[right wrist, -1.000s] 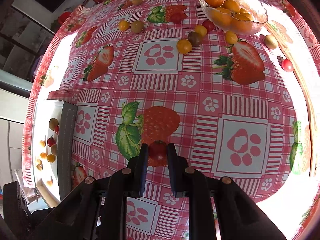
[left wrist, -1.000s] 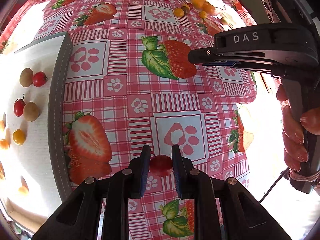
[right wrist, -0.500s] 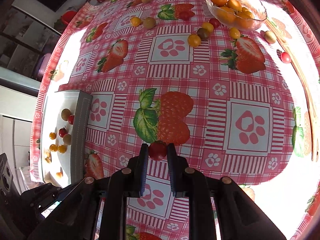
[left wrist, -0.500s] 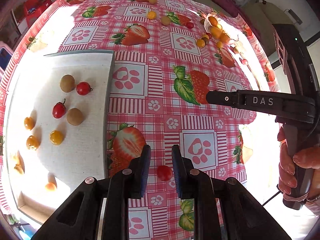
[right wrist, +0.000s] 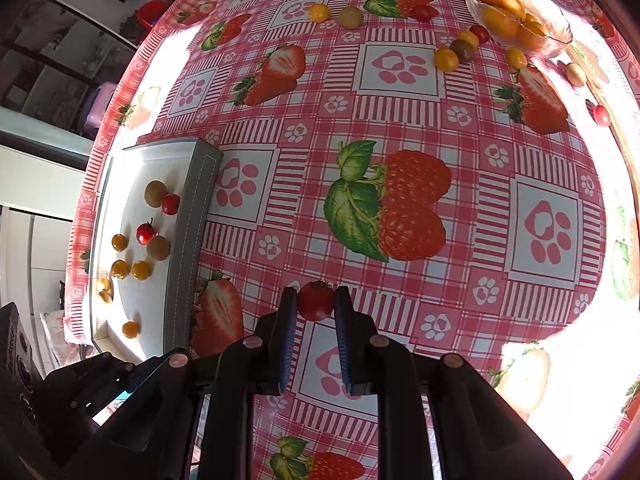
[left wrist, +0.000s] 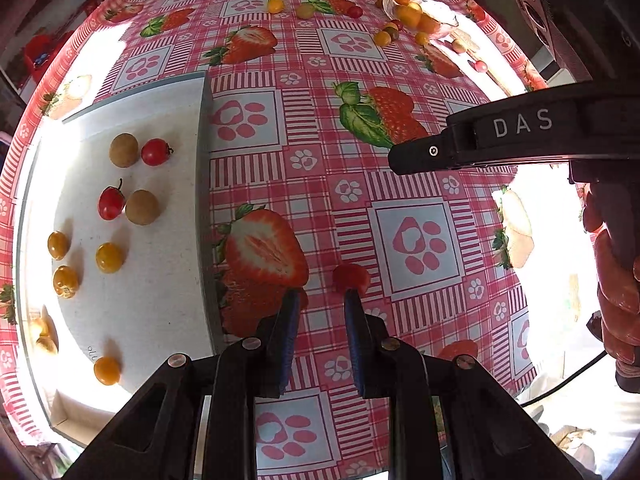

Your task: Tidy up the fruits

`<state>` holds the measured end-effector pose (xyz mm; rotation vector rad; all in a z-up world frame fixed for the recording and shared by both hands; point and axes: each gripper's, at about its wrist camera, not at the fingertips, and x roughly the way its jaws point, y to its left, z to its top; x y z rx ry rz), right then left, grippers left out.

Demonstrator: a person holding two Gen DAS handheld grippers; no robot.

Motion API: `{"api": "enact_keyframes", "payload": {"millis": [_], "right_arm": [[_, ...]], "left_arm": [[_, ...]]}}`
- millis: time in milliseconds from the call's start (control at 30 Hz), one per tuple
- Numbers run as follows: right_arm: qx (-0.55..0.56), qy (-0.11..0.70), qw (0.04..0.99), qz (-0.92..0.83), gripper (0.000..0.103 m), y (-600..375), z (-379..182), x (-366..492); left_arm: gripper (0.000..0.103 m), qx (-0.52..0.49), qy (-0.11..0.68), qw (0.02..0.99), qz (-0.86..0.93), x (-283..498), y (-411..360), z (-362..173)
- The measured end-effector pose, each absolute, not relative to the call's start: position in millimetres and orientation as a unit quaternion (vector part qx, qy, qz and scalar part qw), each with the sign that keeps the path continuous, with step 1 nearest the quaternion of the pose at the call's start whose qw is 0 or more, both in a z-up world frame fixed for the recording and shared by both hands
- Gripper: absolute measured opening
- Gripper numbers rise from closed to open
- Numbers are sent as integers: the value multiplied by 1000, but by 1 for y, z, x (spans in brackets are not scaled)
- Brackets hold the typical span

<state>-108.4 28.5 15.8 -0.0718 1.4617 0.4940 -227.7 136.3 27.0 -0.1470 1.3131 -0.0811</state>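
**Right fingers pinch a red tomato; left fingers spread, tomato loose on the cloth**

Desk (right wrist: 400, 120): covered by a red-and-white checked cloth printed with strawberries, raspberries and paw marks. Strong sun glare along the near and right edges.

Tray (left wrist: 160, 320): pale, shallow, grey-rimmed, on the left side of the desk. Holds two red tomatoes (left wrist: 155, 152), two brownish round fruits (left wrist: 123, 150) and several yellow-orange tomatoes (left wrist: 109, 257). Reds and browns sit paired toward the far end; the yellows lie nearer the outer edge.

Glass bowl (right wrist: 556, 40): far right corner of the desk, filled with orange fruits. Loose fruits lie just beside it on the cloth: yellow, dark and red ones in a small cluster, with a few more along the far edge.

Left gripper (left wrist: 319, 300): points steeply down at the cloth, just to the right of the tray rim. Fingers are spread; the jaws have just been opening. A red tomato (left wrist: 351, 277) rests on the cloth at the tip of the right finger (left wrist: 354, 320), not between the pads, clear of the other finger.

Right gripper (right wrist: 316, 304): also pointing down over the cloth, to the right of the tray. Fingers pinch a second red tomato (right wrist: 316, 301), green stem cap at top, both pads pressed against its sides.

A hand (left wrist: 616, 280) grips the right tool's handle at the edge of the left view.
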Motion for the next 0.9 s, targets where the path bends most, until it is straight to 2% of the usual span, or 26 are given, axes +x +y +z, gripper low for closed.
{"api": "enact_keyframes", "payload": {"millis": [33, 67, 333, 433, 500, 733, 900], "right_arm": [[-31, 662, 716, 220, 21, 26, 15, -109], [-28, 663, 716, 216, 21, 23, 15, -110], [-5, 666, 721, 191, 21, -3, 16, -110], [1, 667, 721, 185, 21, -10, 15, -109], [5, 668, 722, 183, 21, -14, 15, -109], [11, 666, 722, 188, 21, -11, 16, -109], [6, 663, 721, 200, 21, 0, 20, -109]], "left_arm": [[44, -66, 608, 791, -38, -226, 131, 25], [60, -62, 601, 796, -35, -225, 127, 24], [61, -22, 602, 797, -35, -210, 104, 6], [45, -10, 602, 798, -27, -210, 102, 4], [22, 4, 600, 799, -26, -211, 102, 5], [22, -112, 609, 784, -36, -211, 137, 14], [22, -138, 593, 793, -21, -212, 160, 34]]}}
